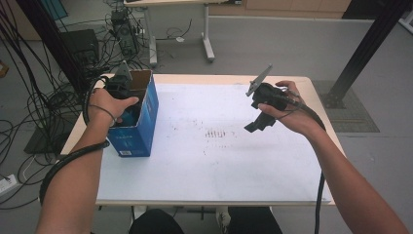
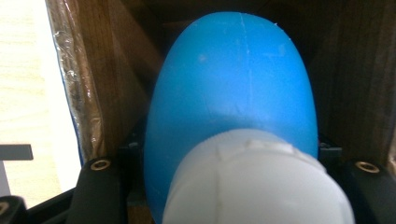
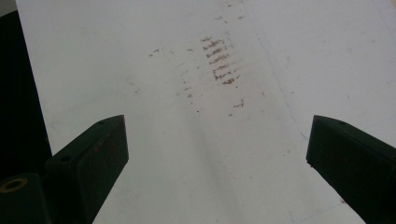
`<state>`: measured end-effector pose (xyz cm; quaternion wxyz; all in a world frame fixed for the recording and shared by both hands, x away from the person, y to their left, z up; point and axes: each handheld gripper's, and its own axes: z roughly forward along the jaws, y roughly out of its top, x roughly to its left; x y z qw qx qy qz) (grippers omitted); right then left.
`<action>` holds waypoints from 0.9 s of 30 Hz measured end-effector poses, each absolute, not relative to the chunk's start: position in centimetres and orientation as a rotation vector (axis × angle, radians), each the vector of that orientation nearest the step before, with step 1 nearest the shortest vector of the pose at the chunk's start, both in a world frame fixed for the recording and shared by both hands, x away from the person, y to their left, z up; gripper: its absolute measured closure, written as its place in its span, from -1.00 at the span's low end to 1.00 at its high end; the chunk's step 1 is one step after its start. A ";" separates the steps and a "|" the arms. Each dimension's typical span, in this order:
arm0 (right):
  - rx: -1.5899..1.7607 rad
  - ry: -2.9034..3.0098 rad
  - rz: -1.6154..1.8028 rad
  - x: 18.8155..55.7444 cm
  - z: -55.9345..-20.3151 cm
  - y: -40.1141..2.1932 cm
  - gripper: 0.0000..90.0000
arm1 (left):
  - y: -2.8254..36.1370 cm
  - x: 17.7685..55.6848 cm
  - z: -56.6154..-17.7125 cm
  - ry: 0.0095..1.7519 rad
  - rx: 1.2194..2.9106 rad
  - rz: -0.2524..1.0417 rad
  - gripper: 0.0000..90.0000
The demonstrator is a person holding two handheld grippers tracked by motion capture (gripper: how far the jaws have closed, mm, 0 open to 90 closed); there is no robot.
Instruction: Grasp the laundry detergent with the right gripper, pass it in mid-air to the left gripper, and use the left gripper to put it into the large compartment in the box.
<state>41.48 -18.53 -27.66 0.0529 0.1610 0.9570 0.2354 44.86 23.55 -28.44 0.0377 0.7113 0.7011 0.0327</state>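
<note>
A blue bottle [image 2: 233, 79] with a white cap [image 2: 254, 182] sits close between the jaws in the left gripper view, with brown cardboard walls around it. From above, my left gripper [image 1: 127, 109] reaches down into the open top of a blue cardboard box [image 1: 146, 117] at the table's left edge. Its jaws hug the bottle's sides; the pads are hidden behind the bottle. My right gripper [image 1: 253, 127] hangs above the right half of the table, tilted down. Its jaws [image 3: 217, 154] stand wide apart with nothing between them.
A white sheet [image 1: 219, 161] covers the tabletop and bears faint brown smudges [image 3: 219, 65] near the middle. Cables and black equipment [image 1: 83, 46] lie on the floor at the left. Another desk's legs [image 1: 207, 34] stand behind, and a black post [image 1: 370, 44] rises at the right.
</note>
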 end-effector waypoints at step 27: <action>0.521 2.887 0.731 41.0 -27.0 -19.6 -0.87 | 22.0 42.8 -21.9 2.088 2.207 0.303 -0.44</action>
